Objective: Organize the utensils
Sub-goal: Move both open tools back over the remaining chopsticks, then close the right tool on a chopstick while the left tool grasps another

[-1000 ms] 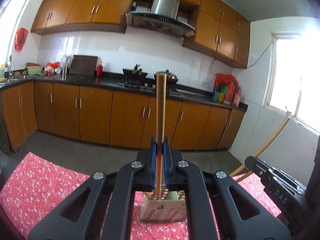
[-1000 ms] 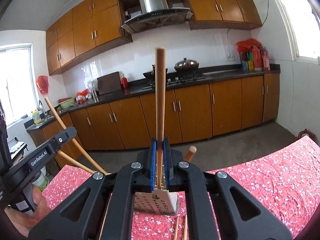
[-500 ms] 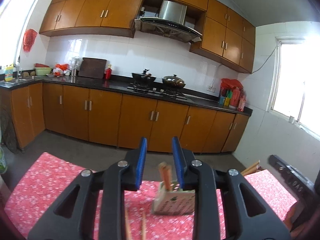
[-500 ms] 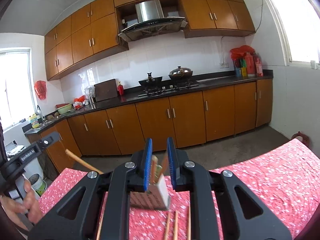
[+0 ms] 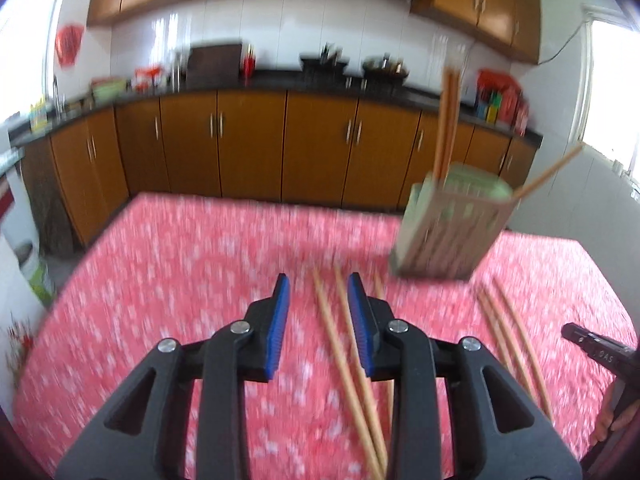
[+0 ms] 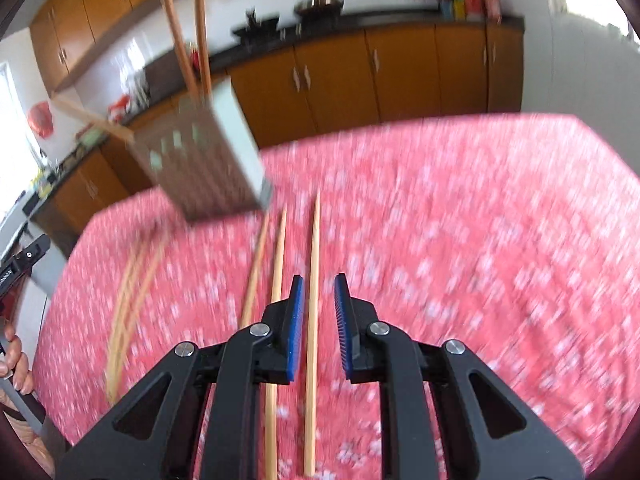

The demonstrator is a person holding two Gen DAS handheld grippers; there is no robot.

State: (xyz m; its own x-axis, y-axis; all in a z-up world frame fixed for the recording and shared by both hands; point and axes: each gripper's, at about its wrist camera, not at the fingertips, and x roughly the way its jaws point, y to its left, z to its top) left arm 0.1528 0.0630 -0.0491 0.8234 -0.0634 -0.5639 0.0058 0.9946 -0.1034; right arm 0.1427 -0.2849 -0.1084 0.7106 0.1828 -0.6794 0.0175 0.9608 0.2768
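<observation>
Since a second ago, both hand-held grippers have released their chopsticks and tipped down toward the worktop (image 5: pixel 168 264). The left hand-held gripper (image 5: pixel 318 320) and right hand-held gripper (image 6: pixel 319 322) are spread and empty. The holder (image 5: pixel 448 228) stands on the red cloth with chopsticks inside. Loose chopsticks (image 6: pixel 312 280) lie between the right jaws; judging by this, picking up the next one calls for lowering and closing.

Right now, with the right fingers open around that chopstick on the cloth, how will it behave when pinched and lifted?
The chopstick looks thin, straight and wooden: likely stiff and light. It may roll or slip sideways as the fingers close. Gripped away from its middle, it could tilt.
</observation>
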